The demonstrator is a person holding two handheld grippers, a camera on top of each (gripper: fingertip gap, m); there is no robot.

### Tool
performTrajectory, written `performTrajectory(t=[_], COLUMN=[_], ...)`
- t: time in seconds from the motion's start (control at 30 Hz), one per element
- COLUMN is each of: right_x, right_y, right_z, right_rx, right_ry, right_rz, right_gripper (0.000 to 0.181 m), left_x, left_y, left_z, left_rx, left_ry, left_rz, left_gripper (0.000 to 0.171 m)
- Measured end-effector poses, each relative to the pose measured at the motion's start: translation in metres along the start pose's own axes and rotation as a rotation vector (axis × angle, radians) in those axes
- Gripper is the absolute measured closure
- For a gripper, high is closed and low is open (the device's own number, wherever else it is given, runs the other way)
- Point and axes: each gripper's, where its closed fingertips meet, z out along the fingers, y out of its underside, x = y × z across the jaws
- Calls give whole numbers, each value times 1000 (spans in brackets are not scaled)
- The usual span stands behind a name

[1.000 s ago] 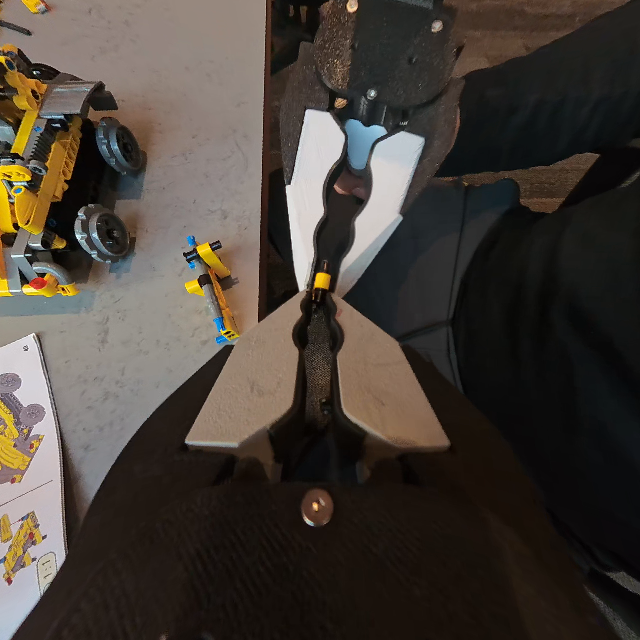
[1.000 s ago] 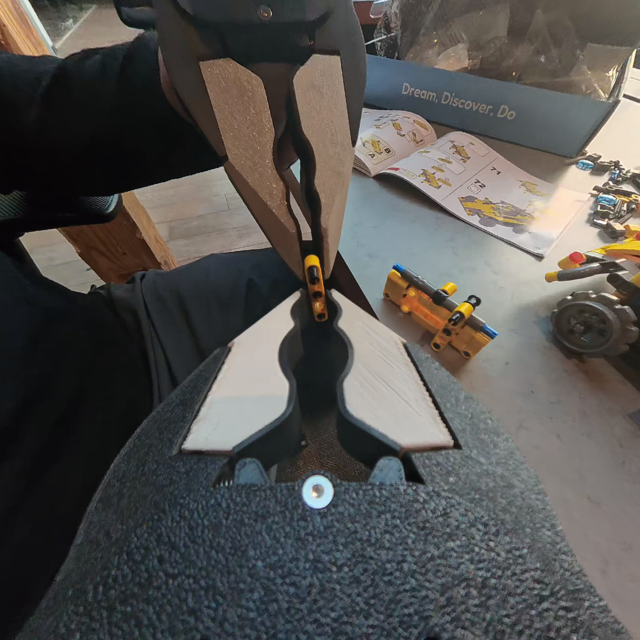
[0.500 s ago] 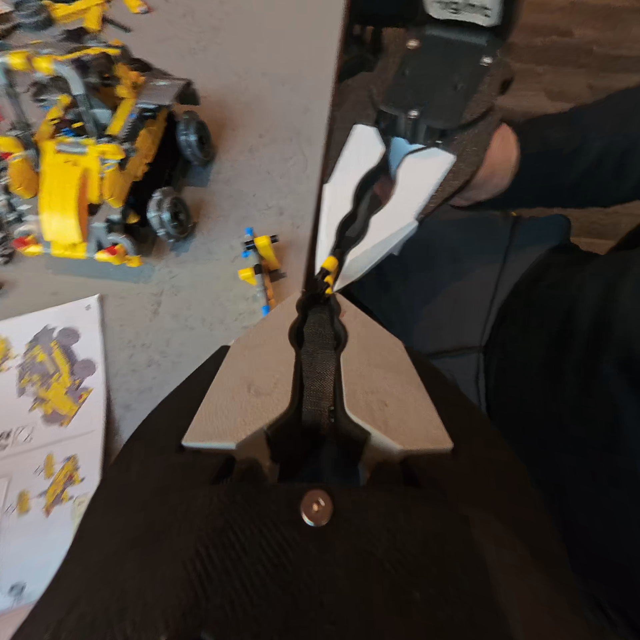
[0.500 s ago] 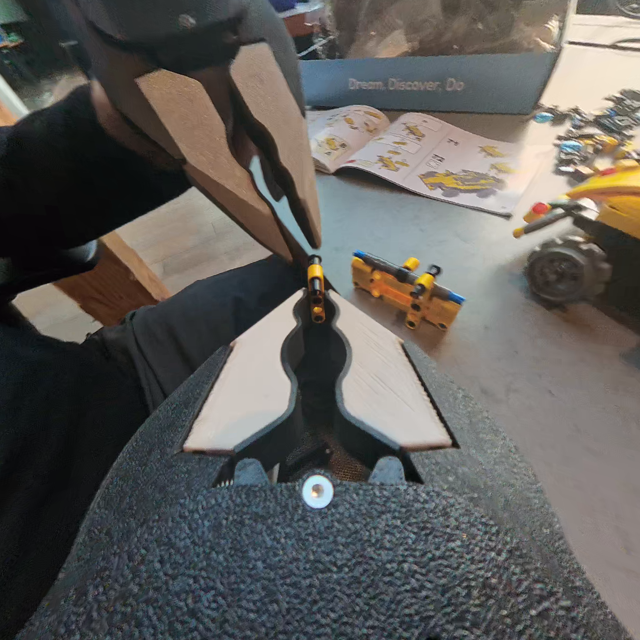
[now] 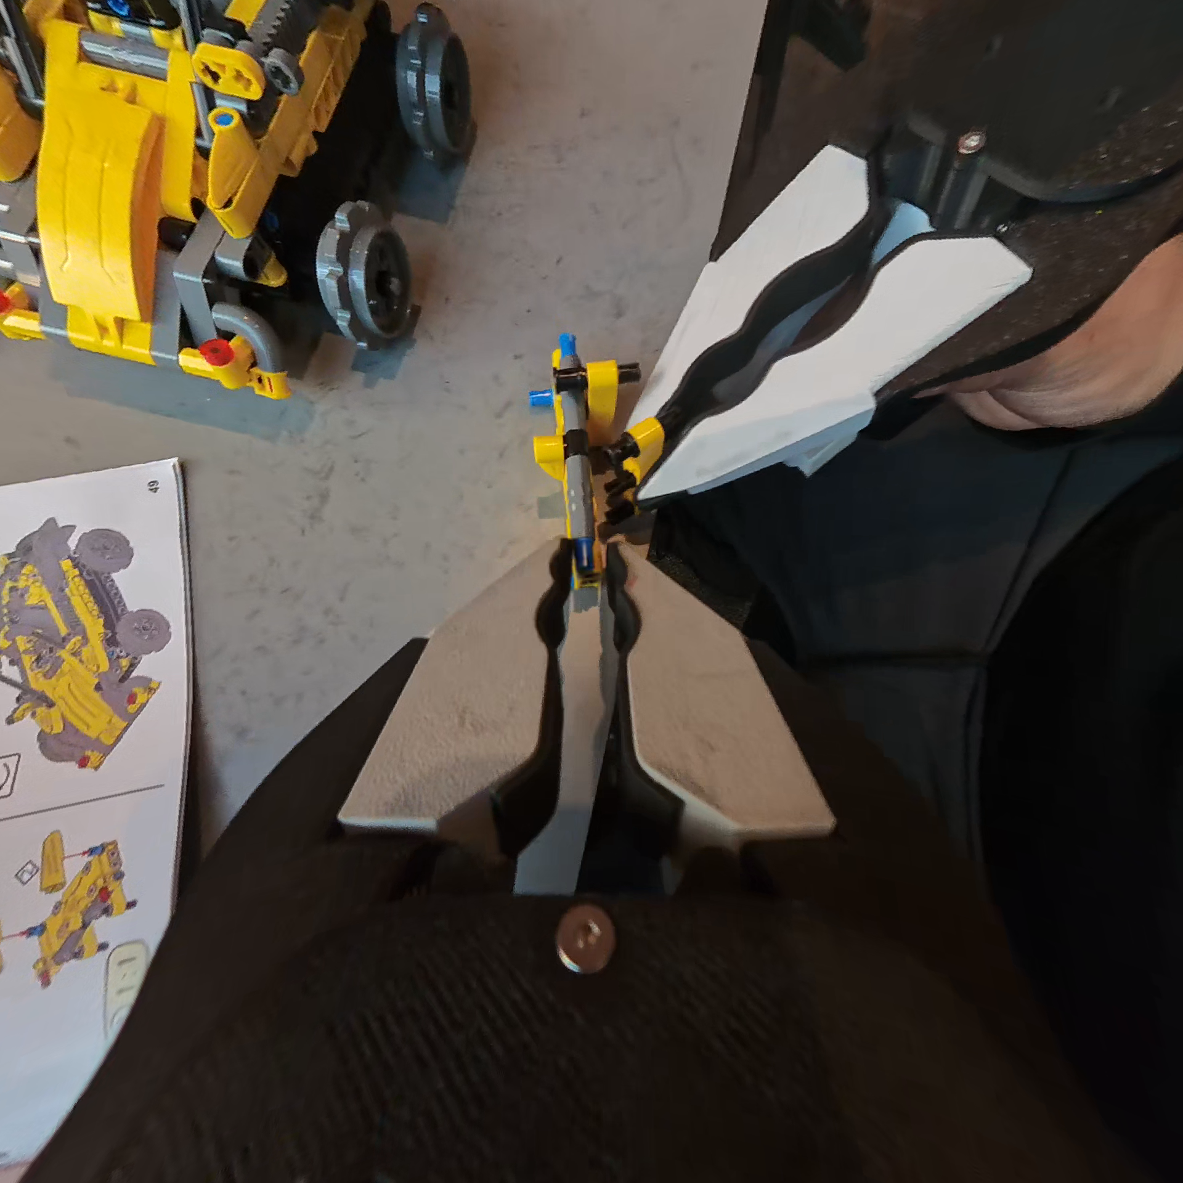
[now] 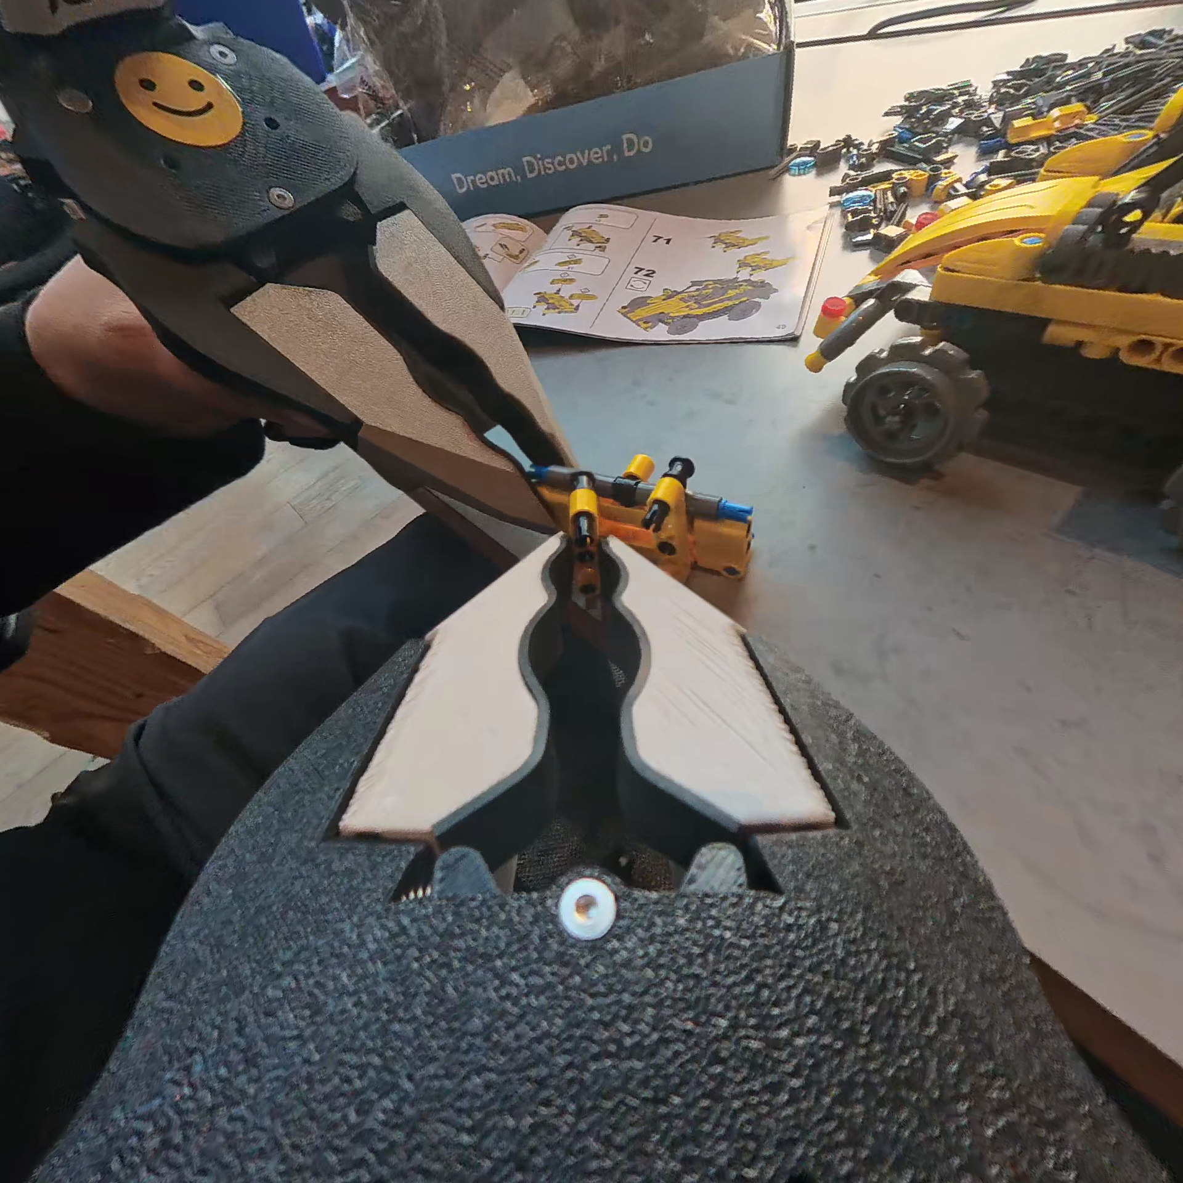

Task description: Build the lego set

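- The left gripper (image 5: pixel 586 557) has its fingers (image 5: pixel 486 704) drawn close about the near end of a small yellow sub-assembly (image 5: pixel 579 461), at the blue pin on its grey axle; the tips look clamped on it, though the contact is partly hidden.
- The right gripper (image 6: pixel 586 550) has its fingers (image 6: pixel 474 704) closed on a short yellow connector piece (image 6: pixel 584 512) with black pins, pressed against the side of the same sub-assembly.
- The sub-assembly lies on the grey table (image 5: pixel 384 512), just at its edge, with both grippers meeting at it.
- Beyond it stands a large yellow brick-built vehicle (image 5: pixel 160 192) with grey wheels, well apart from the grippers.
- An open instruction booklet (image 6: pixel 666 275) lies flat on the table between the vehicle and a box.
- The dark blue cardboard box (image 6: pixel 608 160) stands at the far side of the table; a clear plastic bag (image 6: pixel 544 57) rises out of it, its contents too dim to tell.
- A heap of loose black, blue and yellow parts (image 6: pixel 960 128) is spread directly on the table beside the box.
- A person's hand (image 6: pixel 128 358) in a dark sleeve holds the left gripper.
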Motion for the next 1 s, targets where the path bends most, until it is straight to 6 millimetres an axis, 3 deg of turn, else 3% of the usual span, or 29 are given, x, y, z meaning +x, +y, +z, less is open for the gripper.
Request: performTrajectory(t=[0.33,0.83,1.0], right_x=[2,8,8], right_y=[0,-1,-4], right_z=[3,0,1], right_rx=[-4,-22,72], right_ry=[32,208,186], right_rz=[-23,-124,7], right_gripper=[173,174,175], left_x=[1,1,0], left_y=[-1,-4,-5], left_z=[8,12,10], left_rx=[21,-29,-24], left_ry=[12,-141,-108], left_rz=[-5,21,-41], left_gripper=[167,166,166])
